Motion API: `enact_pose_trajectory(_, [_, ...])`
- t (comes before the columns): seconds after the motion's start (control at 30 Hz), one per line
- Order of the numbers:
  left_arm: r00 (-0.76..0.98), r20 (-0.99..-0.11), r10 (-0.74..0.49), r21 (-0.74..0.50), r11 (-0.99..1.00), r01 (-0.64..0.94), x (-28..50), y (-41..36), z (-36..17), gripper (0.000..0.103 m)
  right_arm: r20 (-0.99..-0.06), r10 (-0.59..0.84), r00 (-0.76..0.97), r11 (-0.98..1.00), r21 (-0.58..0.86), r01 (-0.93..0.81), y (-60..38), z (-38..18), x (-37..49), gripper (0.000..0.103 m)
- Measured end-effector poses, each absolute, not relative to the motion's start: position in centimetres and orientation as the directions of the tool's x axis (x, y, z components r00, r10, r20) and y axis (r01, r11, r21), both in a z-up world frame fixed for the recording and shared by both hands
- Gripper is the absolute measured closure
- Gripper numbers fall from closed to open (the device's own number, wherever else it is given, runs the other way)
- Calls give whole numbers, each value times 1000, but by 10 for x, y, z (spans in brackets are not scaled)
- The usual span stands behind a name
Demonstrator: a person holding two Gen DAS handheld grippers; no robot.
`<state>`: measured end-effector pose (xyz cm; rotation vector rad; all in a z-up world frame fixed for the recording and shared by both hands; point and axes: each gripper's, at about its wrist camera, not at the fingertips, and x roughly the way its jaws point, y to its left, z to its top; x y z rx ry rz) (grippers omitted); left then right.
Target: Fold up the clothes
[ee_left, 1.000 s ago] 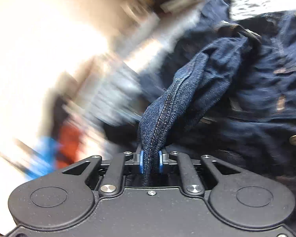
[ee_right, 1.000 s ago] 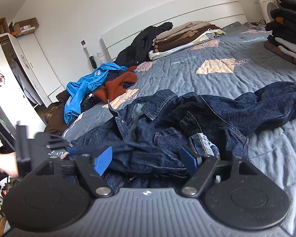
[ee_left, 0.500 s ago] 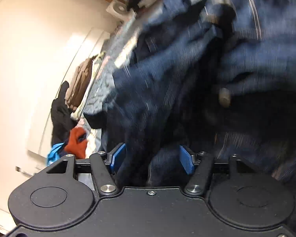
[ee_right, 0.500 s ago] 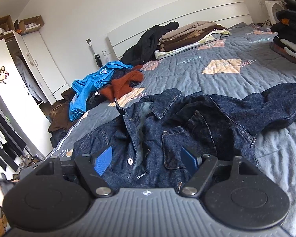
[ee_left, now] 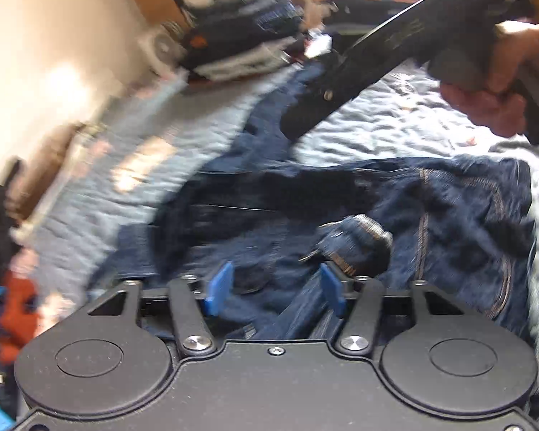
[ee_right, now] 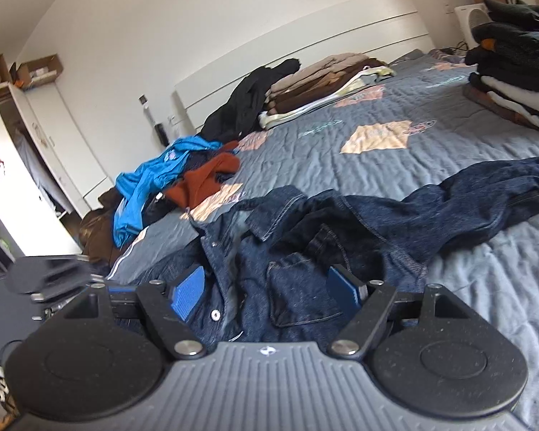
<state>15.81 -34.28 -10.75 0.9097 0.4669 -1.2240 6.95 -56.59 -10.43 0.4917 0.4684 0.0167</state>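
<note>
Dropped denim jacket (ee_right: 323, 251) lies sleeve stretched right.

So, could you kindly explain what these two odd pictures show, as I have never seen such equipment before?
Each picture comes from a fisheye camera mounted on a hand-held gripper that a person carries. The black shape at the bottom is the tool itself, and the blue pads are its fingers.

The left hand-held gripper looks down on a dark denim jacket spread on the grey bed quilt. Its jaws have just been closing a little, yet grip nothing. The right hand-held gripper is open too. Behind lie loose clothes and folded stacks.
</note>
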Motion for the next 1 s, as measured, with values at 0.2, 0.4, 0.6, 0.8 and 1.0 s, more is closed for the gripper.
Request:
enact_pose_trajectory(0.2, [140,-892,-429,149,14,989,187,-390,-161,56,-430,110,896,868,481,124,-585,-109,64,27])
enact_pose_trajectory(0.4, [119,-909,-401,131,-3,991,187,-386,-196,69,-441,113,890,861,491,134,-594,-116,63,27])
enact_pose_trajectory(0.6, [222,-695,-684,176,137,975,184,-363,-135,83,-433,120,894,854,504,130,-597,-117,61,27])
enact_pose_trajectory(0.8, [403,-498,-767,179,364,914,206,-371,-100,80,-401,96,911,842,521,141,-603,-110,55,27])
enact_pose_trajectory(1.0, [411,-679,-608,277,307,911,200,-396,-168,75,-402,69,913,845,510,161,-607,-112,53,27])
